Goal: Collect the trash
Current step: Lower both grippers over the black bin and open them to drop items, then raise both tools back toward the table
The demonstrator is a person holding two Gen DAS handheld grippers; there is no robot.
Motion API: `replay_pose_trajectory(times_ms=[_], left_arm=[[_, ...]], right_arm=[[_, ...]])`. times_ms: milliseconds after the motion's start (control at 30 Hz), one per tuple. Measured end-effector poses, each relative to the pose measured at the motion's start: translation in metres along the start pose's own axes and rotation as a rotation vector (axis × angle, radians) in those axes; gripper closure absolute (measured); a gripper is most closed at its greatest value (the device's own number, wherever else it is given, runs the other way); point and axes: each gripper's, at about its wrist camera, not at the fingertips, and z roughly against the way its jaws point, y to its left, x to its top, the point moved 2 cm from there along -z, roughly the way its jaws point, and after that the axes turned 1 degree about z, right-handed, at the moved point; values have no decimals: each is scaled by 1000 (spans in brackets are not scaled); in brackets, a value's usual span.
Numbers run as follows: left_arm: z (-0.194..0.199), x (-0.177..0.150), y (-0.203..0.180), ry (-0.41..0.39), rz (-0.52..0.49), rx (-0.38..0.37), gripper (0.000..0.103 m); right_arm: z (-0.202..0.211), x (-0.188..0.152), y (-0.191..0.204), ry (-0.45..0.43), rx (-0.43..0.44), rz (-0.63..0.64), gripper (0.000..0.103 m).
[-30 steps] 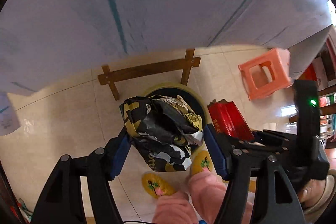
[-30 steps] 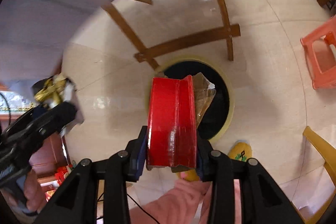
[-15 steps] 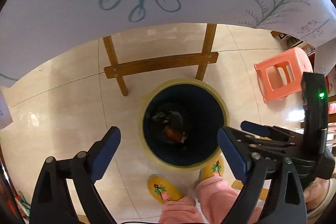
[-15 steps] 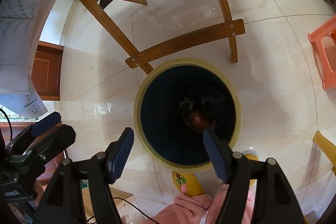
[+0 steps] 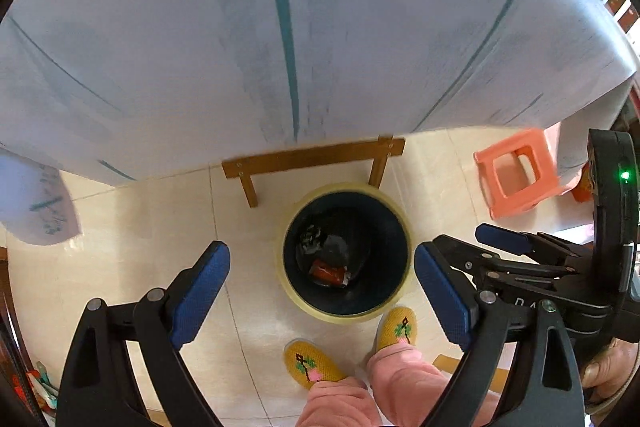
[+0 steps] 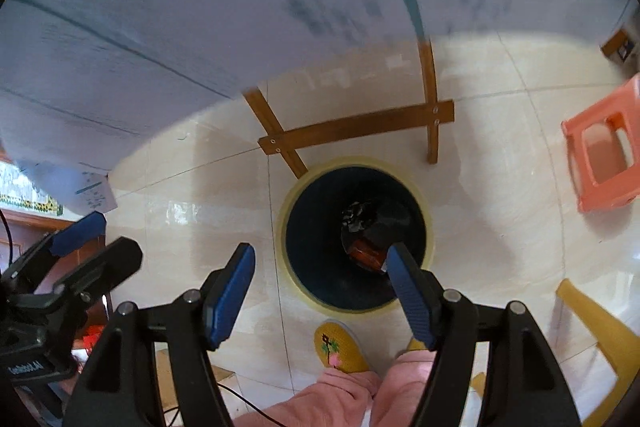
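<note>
Trash (image 5: 330, 269) lies at the bottom of the bin (image 5: 288, 291), a red wrapper with a dark crumpled one behind it; the right wrist view shows the same pile (image 6: 370, 239) deep inside.

Nearest the cameras, the left gripper (image 5: 322, 301) has its blue pads spread wide and holds nothing. The right gripper (image 6: 322, 291) is likewise spread and empty, hanging over the near rim of the bin (image 6: 427, 223). The left view also catches the right gripper from the side, just beside the left one.

Below them are the person's yellow slippers (image 5: 310, 365), toes close against the bin. Beyond the bin stand the wooden table legs (image 5: 312, 157) on the tiled floor (image 5: 140, 227), with a pink stool (image 5: 520, 173) off to the right. Above hangs the pale tablecloth (image 5: 280, 27), blurred in both views.

My judgement: this drop is done, and the step in hand is going for the next piece.

- Keep both grippers spread while lifting clear, so nothing snags the rim.
- Rise straight before swinging toward the table, to avoid brushing the hanging cloth.
- Keep the two grippers apart; they sit close together now.
- Whether more trash is left on the table cannot be told from here.
</note>
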Motion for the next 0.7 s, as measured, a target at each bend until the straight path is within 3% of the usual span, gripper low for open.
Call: replay_pose_trajectory(times_ms=[400,700], left_arm=[[159,35,15,-100,16,0,11],[267,64,23,-243,-29,6,11]], right_arm=[[131,3,48,4,8,8,34],[241,27,86,-142,-14,50,34]])
